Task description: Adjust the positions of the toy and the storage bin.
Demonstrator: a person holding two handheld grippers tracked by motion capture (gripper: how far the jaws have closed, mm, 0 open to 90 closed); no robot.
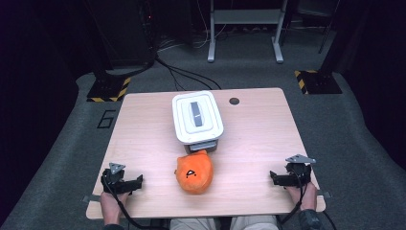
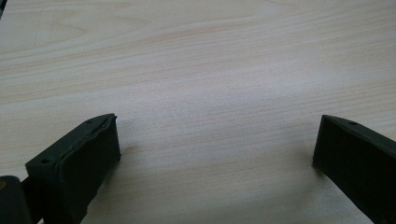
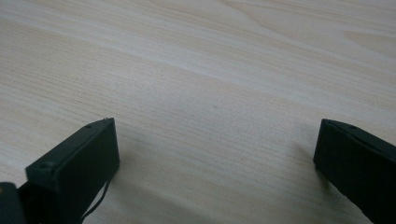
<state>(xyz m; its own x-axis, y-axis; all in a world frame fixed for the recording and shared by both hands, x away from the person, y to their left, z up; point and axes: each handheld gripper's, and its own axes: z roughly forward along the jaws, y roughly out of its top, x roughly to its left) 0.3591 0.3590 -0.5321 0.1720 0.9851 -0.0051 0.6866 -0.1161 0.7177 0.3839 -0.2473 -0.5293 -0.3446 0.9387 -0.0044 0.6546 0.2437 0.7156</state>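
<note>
Both grippers parked at the near corners of the table (image 1: 143, 139), well apart from everything, likely a resting pose with work not yet begun. Left gripper (image 1: 125, 183) resting near the left edge, jaws spread wide, nothing between them. Right gripper (image 1: 282, 179) mirrored near the right edge, jaws likewise wide apart and empty. Orange plush toy (image 1: 194, 172) lying in the middle near the front edge, between the two grippers, within easy reach of either. White lidded box (image 1: 197, 117) just behind the toy, touching or nearly so, cannot tell which; lid on, grey handle on top. Probably set centred so either hand can reach lid and toy.

High view gives the full layout: toy, box, both hands, a small round hole in the table top behind the box. Left gripper view gives close proof of the gap: left gripper (image 2: 215, 140) over bare wood grain, pads clear. Right gripper view the same for the right gripper (image 3: 215, 140), bare wood between the jaws.
</note>
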